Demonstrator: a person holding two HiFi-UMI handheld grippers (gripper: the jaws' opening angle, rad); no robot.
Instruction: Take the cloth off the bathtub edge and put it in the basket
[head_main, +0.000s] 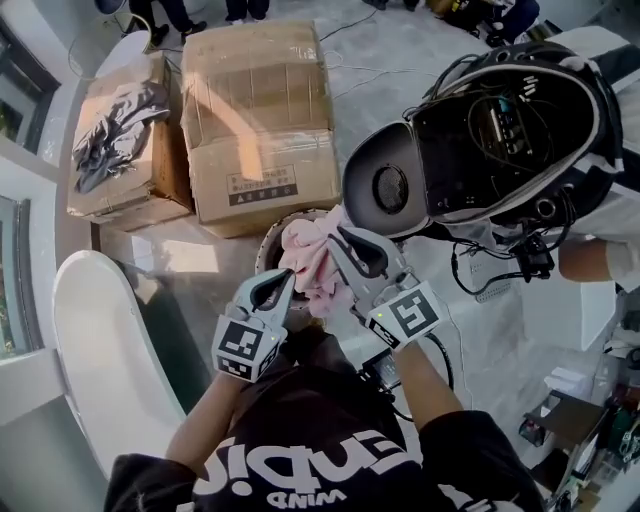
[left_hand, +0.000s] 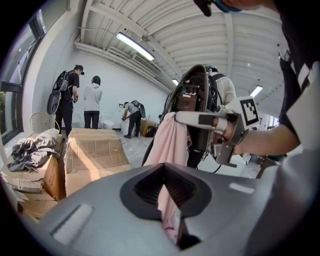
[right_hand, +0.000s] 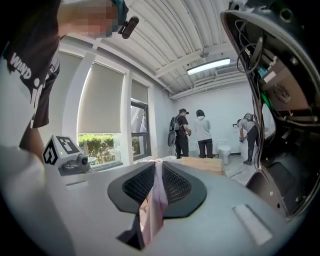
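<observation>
The person's black T-shirt with white print (head_main: 300, 465) fills the bottom of the head view, and both forearms reach forward from it. The left gripper (head_main: 287, 276) and the right gripper (head_main: 345, 243) each have their jaws closed on the soft pink cloth (head_main: 308, 262) (each gripper view shows a fold pinched between the ribbed pads). The cloth hangs bunched between them over the round dark-rimmed basket (head_main: 264, 250), apart from the white bathtub (head_main: 100, 340) at the left. Whether it touches the basket cannot be told. Beyond the basket stand two brown cardboard boxes (head_main: 258, 120), and the left one has crumpled grey clothing (head_main: 115, 135) on it.
</observation>
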